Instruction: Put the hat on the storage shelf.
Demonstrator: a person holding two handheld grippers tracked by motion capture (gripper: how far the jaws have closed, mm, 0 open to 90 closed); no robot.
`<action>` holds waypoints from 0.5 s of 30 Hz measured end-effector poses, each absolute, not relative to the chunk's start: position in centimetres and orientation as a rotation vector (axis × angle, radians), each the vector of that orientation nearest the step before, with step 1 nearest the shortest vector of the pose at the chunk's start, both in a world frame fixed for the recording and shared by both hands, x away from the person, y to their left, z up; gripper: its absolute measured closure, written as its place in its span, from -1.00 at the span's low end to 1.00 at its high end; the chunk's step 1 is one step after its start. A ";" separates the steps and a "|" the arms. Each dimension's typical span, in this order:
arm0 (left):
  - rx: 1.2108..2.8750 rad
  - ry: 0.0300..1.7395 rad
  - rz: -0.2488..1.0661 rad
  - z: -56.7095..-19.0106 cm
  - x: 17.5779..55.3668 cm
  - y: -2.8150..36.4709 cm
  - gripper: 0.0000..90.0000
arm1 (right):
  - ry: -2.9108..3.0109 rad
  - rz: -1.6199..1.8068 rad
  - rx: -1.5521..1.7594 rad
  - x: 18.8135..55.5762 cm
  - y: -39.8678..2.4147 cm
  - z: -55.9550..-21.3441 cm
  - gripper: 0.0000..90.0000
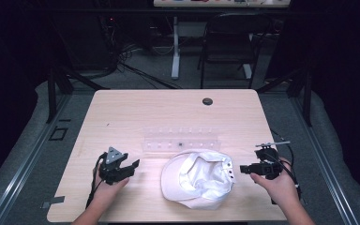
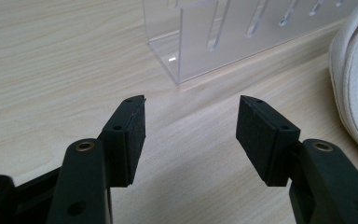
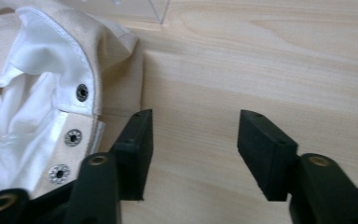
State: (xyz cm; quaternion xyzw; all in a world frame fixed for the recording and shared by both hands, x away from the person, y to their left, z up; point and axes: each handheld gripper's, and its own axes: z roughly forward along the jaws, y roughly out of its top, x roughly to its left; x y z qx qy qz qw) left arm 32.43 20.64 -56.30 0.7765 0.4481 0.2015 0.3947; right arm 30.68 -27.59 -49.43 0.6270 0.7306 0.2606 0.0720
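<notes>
1. The cap point(image 1: 199, 180) lies upside down near the table's point(image 1: 122, 117) near edge, just in front of the clear rack point(image 1: 182, 139).
2. The left gripper point(image 1: 133, 165) sits left of the cap, jaws apart, bare wood between them.
3. The right gripper point(image 1: 242, 168) is close to the cap's snap strap point(image 3: 70, 137), possibly just clear, jaws apart and holding nothing.

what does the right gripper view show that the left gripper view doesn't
The right gripper view alone shows the cap's white lining turned up and the metal snaps on its back strap, with the right claw open over bare wood just beside the strap.

The left gripper view alone shows the slotted front wall of the clear acrylic rack close up, beyond the open left claw.

Both share the wooden table, a part of the cap, a part of the rack, and black jaws standing apart with nothing between them.
</notes>
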 end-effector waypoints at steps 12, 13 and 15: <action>1.973 1.138 0.506 -56.4 32.5 20.6 -0.05 | 2.331 0.806 2.026 32.8 -26.9 -46.4 0.04; 1.975 1.135 0.505 -56.3 32.5 20.6 -0.05 | 2.329 0.825 2.055 32.8 -26.7 -46.3 0.02; 1.967 1.138 0.500 -56.4 32.4 20.6 -0.05 | 2.359 0.842 2.078 32.9 -26.5 -46.2 0.01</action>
